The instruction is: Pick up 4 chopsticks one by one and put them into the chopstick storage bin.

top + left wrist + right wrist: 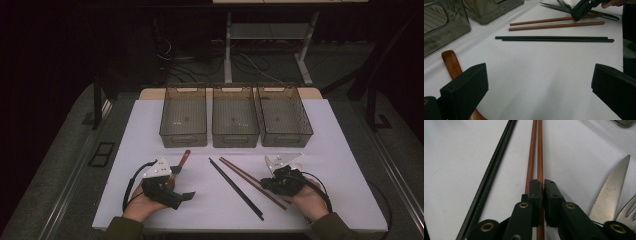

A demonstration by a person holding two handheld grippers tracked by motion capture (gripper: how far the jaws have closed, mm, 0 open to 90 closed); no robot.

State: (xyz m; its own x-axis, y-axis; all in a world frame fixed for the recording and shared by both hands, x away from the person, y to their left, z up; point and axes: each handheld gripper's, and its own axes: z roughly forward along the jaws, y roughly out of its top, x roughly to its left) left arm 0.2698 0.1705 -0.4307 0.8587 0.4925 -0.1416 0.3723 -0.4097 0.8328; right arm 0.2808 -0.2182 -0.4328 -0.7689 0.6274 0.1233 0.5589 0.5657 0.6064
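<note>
- Right gripper, near the desk's front edge, has its jaws pressed together on one brown chopstick; its twin lies just beside.
- Their long axis runs diagonally away toward the three bins.
- Left gripper rests spread, holding nothing, well apart.

The left hand lies low at the near edge, palm up, and holds the left gripper, which points to the right. Its jaws stand wide apart, with nothing between them. The right hand holds the right gripper, which points to the left. Its jaws are almost closed, pads nearly touching. Both forearms come in from below, in dark green sleeves.
</note>
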